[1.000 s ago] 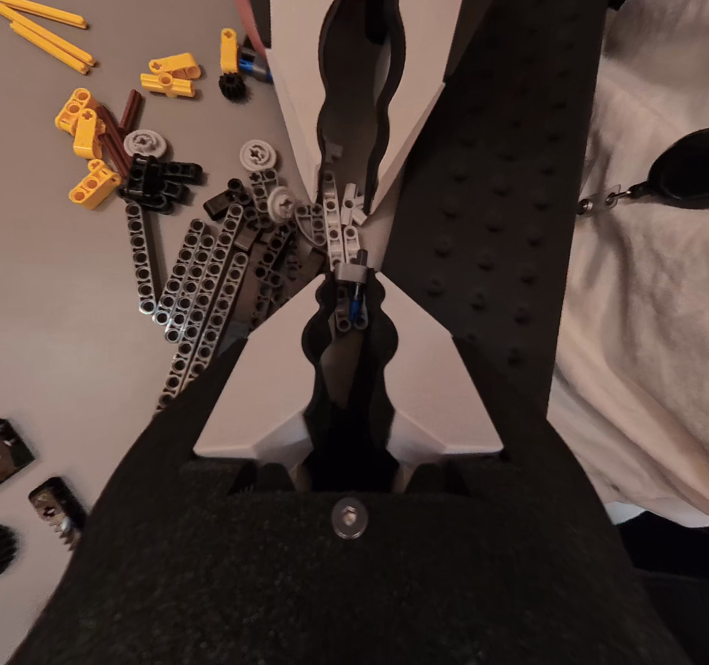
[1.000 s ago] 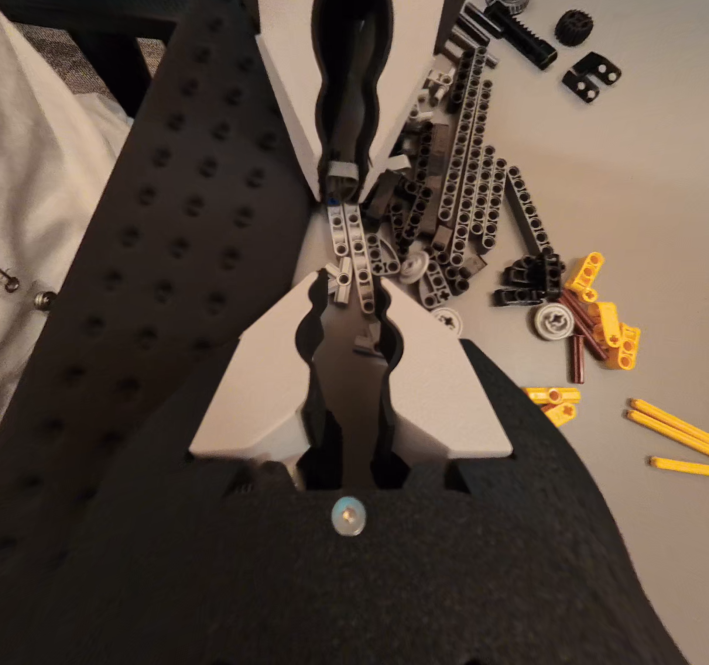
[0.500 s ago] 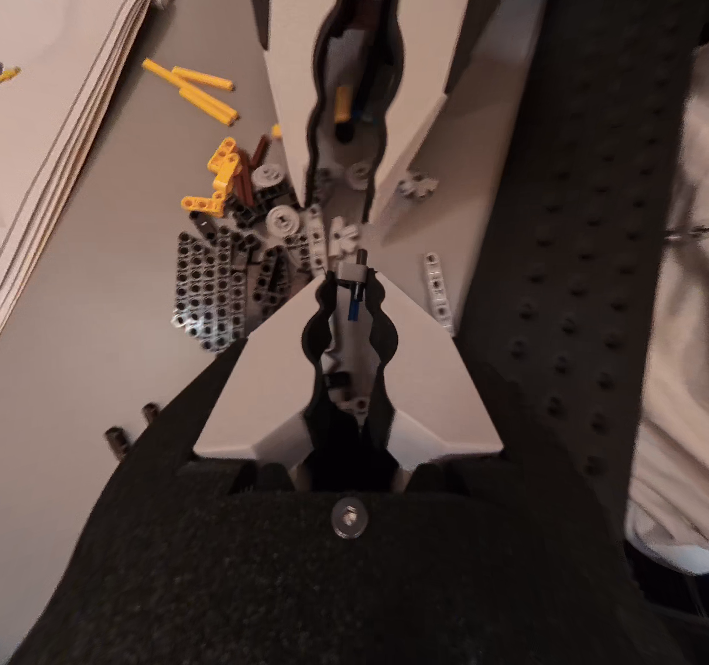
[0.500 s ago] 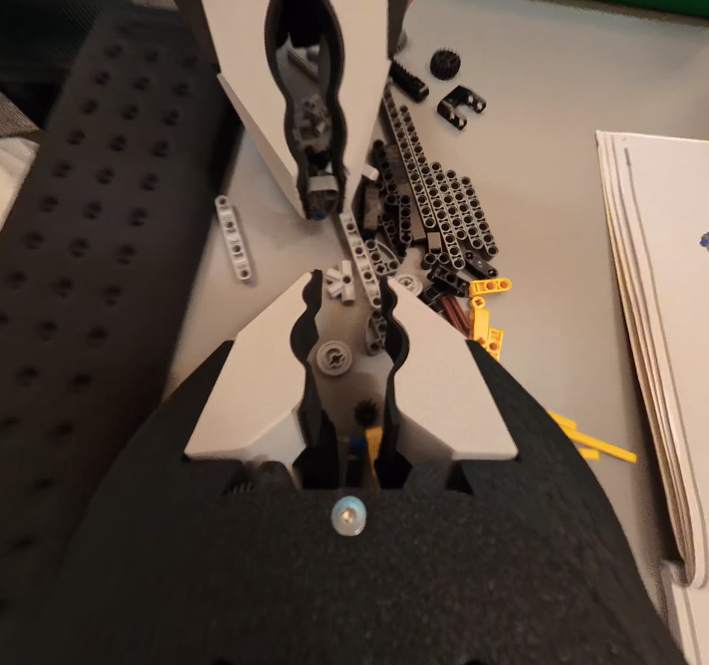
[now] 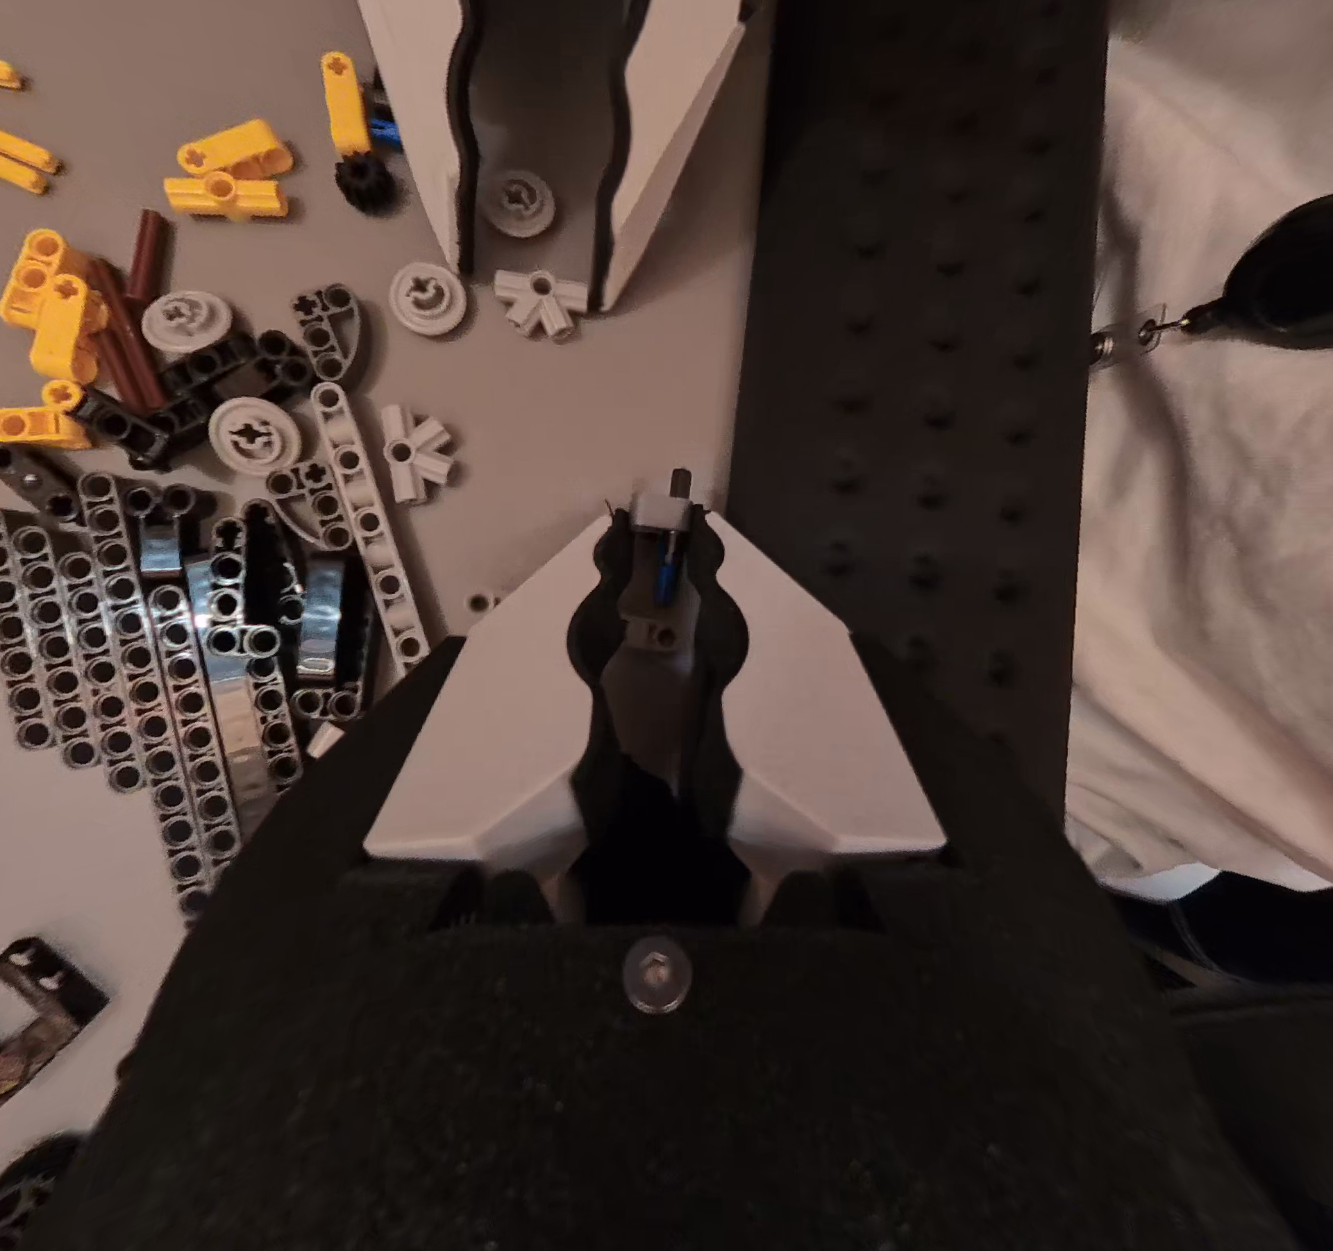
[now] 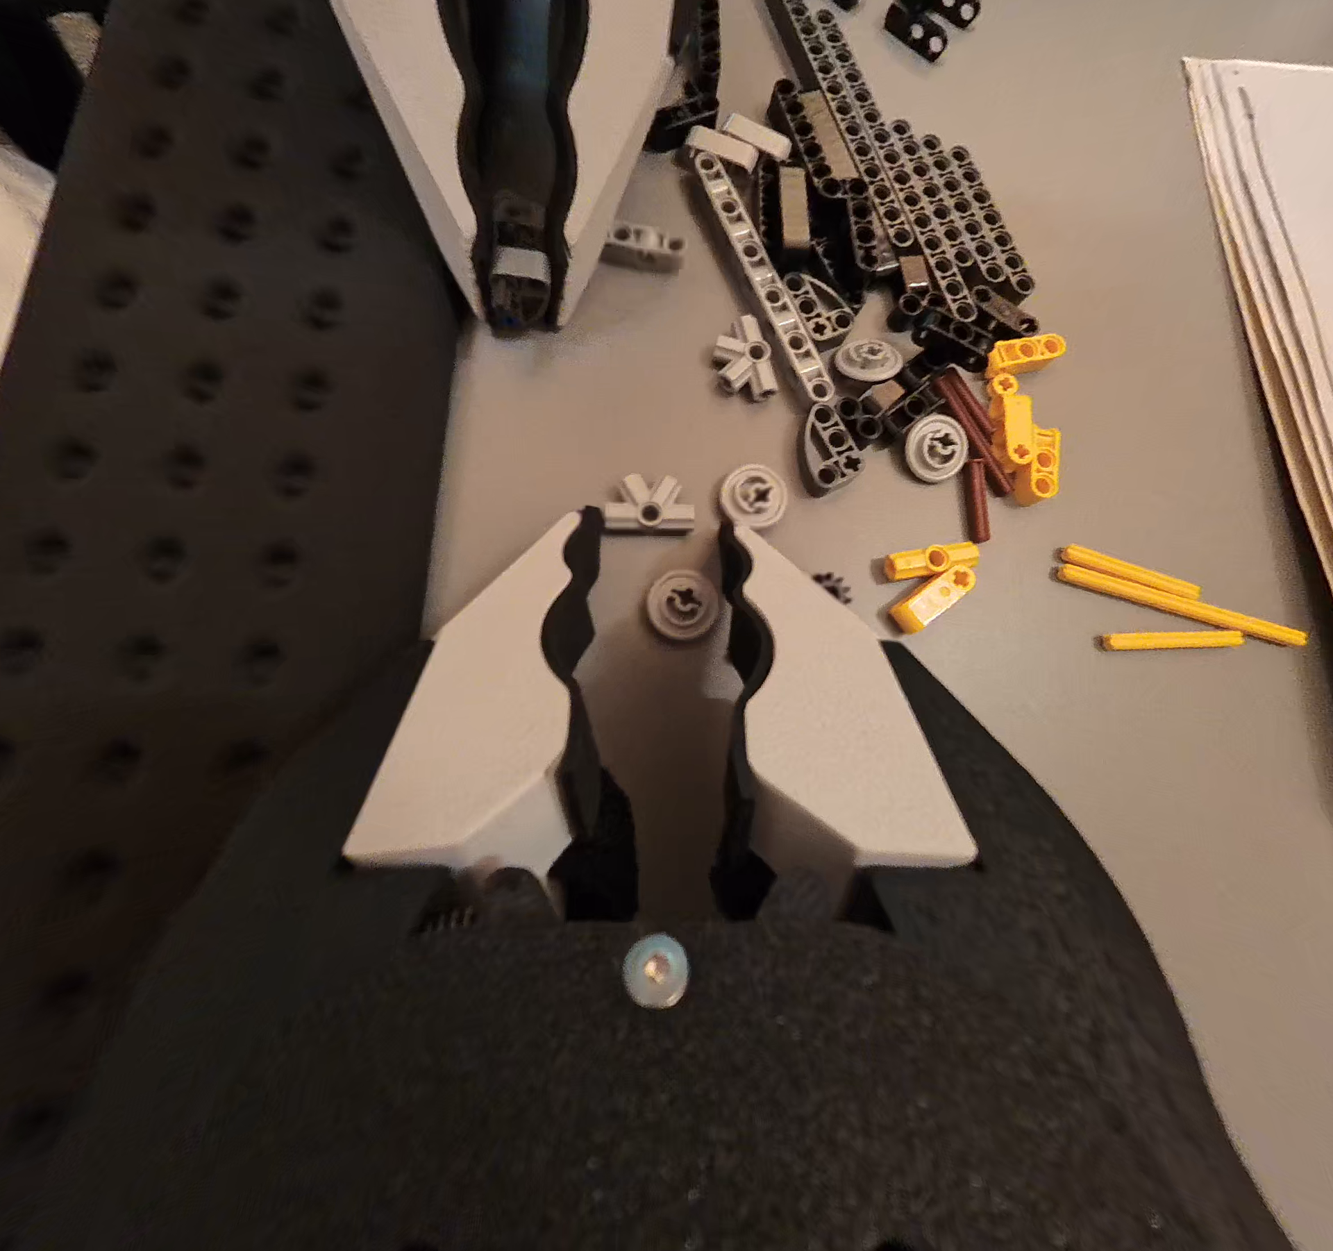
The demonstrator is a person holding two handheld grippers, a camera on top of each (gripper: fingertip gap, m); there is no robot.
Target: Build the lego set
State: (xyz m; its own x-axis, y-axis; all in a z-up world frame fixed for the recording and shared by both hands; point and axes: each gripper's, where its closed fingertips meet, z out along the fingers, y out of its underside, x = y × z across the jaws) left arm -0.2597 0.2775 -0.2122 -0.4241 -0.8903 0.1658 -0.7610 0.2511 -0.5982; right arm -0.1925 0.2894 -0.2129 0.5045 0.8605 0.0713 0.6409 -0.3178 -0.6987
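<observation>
- The left gripper is clamping a small grey connector piece at its fingertips, a dark pin poking out of the top and a blue pin showing below it.
- The right gripper is hanging with its jaws apart, gripping nothing, above the grey table.
- A grey pulley wheel is lying on the table between the right gripper's fingers.
- A grey multi-arm hub is sitting just beyond those fingertips, with a second wheel beside it.
- The pile of dark holed beams is lying farther from the wheel, toward the left gripper.
- Yellow axles are resting to the right of the wheel, near a paper booklet.
</observation>
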